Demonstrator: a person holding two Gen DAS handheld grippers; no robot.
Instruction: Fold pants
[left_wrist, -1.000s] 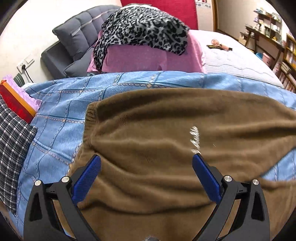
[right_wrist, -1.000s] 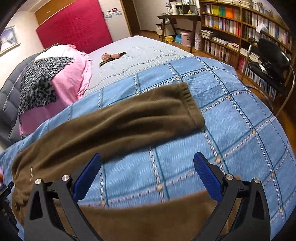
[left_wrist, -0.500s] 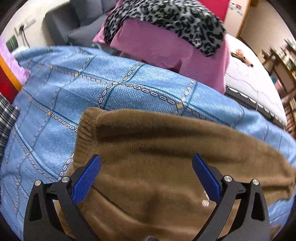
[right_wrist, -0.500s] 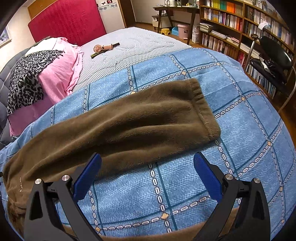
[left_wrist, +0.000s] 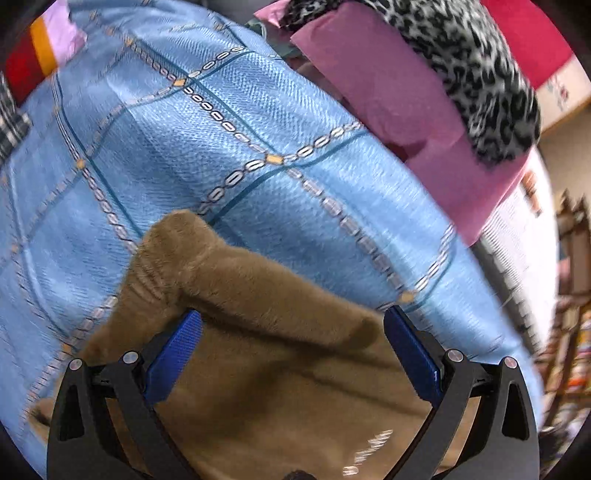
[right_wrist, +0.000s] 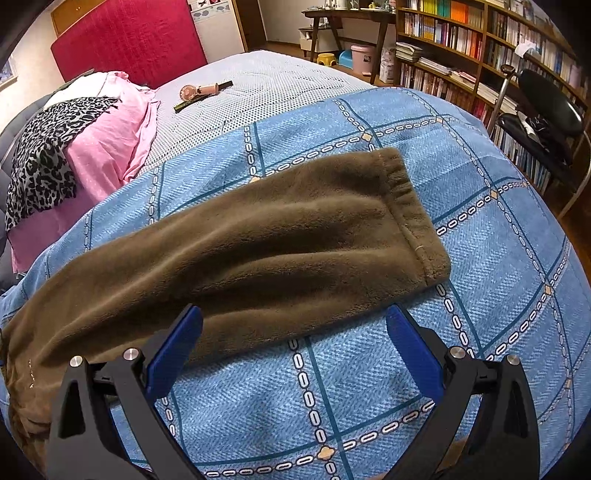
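Brown fleece pants lie on a blue patterned bedspread (right_wrist: 498, 258). In the left wrist view the waistband end (left_wrist: 266, 314) is bunched into a raised fold with a corner sticking up. My left gripper (left_wrist: 291, 350) is open, its blue pads straddling that fold close above it. In the right wrist view one pant leg (right_wrist: 258, 243) stretches from the left to its elastic cuff (right_wrist: 413, 214) at the right. My right gripper (right_wrist: 293, 347) is open and empty over the leg's near edge.
A pink blanket (right_wrist: 107, 147) with a leopard-print cloth (right_wrist: 44, 158) sits at the head of the bed. A pink hand fan (right_wrist: 201, 90) lies on the white sheet. Bookshelves (right_wrist: 480, 48) and a black chair (right_wrist: 543, 122) stand to the right.
The left gripper has moved forward and tilted, closing in on the waistband's far edge, which has bunched up. The right gripper has moved forward toward the pant leg and cuff.
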